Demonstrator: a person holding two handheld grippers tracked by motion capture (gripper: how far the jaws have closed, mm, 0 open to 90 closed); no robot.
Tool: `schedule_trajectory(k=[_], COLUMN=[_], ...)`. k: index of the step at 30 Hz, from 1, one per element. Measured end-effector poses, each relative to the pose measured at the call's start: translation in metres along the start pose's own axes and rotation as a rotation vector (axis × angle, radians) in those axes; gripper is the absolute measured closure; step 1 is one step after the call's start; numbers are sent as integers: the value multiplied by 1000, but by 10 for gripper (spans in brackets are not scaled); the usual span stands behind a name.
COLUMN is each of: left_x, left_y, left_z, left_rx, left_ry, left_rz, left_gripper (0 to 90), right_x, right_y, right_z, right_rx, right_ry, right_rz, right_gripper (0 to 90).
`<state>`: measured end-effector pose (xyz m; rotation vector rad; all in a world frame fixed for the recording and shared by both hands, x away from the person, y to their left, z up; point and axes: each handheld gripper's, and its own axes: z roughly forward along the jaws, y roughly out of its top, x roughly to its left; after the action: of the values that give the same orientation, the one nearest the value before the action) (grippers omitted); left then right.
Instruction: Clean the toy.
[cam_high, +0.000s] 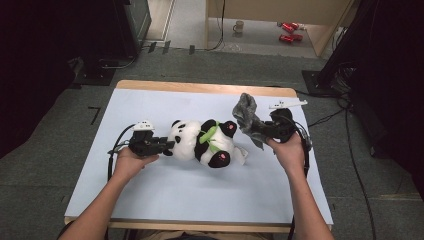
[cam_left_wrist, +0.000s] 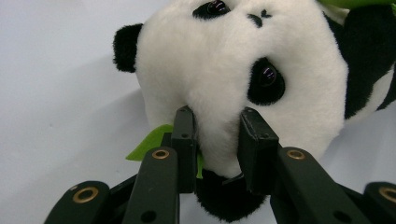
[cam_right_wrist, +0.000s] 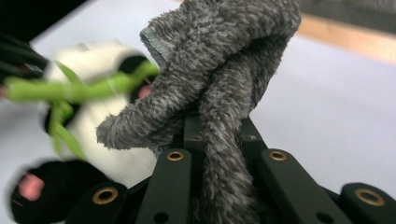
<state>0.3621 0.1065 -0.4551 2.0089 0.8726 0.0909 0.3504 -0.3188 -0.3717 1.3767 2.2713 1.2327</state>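
A black and white plush panda (cam_high: 202, 141) with a green ribbon lies on its back in the middle of the pale table (cam_high: 165, 195). My left gripper (cam_high: 166, 146) is shut on the panda's head (cam_left_wrist: 219, 74); its pads pinch the white fur beside a green leaf (cam_left_wrist: 148, 142). A grey fuzzy cloth (cam_high: 248, 118) is clamped in my right gripper (cam_high: 262, 131), just right of the panda's feet, and it hangs bunched over the jaws. In the right gripper view the cloth (cam_right_wrist: 219, 70) stands up in front of the blurred panda (cam_right_wrist: 88, 116).
The table's wooden far edge (cam_high: 205, 88) runs behind the toy. A white tool (cam_high: 287, 104) lies at the back right corner. On the floor beyond are a mug (cam_high: 238, 26) and red cans (cam_high: 290, 31). Cables (cam_high: 350, 150) trail off the right side.
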Motion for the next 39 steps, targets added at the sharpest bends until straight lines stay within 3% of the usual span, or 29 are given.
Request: schedule_trajectory(k=[5,6,8,12,19,26,39], left_x=[0,0,0,0,1,0,-1], left_y=[0,0,0,0,0,0,0], left_z=[0,0,0,0,0,0,0], left_rx=[0,0,0,0,0,-5,-5], left_ry=[-1,0,-1,-2,-4,-4,-3], left_rz=[2,3,3,4,3,0,5], left_gripper=[706,706,706,706,706,707,707], right_x=[21,27,34,46,39,13,-11], right_y=[22,27,31,38,26,9,-15], right_z=[0,2,4,15,48,44,35], right_rx=[-78,-94,-116,-103,41,16,34], right_ry=[62,109,141,226,110,123,79], right_rz=[-31,-24,-24,-35,-61,38,113], right_gripper=[802,802,802,802,801,802,802])
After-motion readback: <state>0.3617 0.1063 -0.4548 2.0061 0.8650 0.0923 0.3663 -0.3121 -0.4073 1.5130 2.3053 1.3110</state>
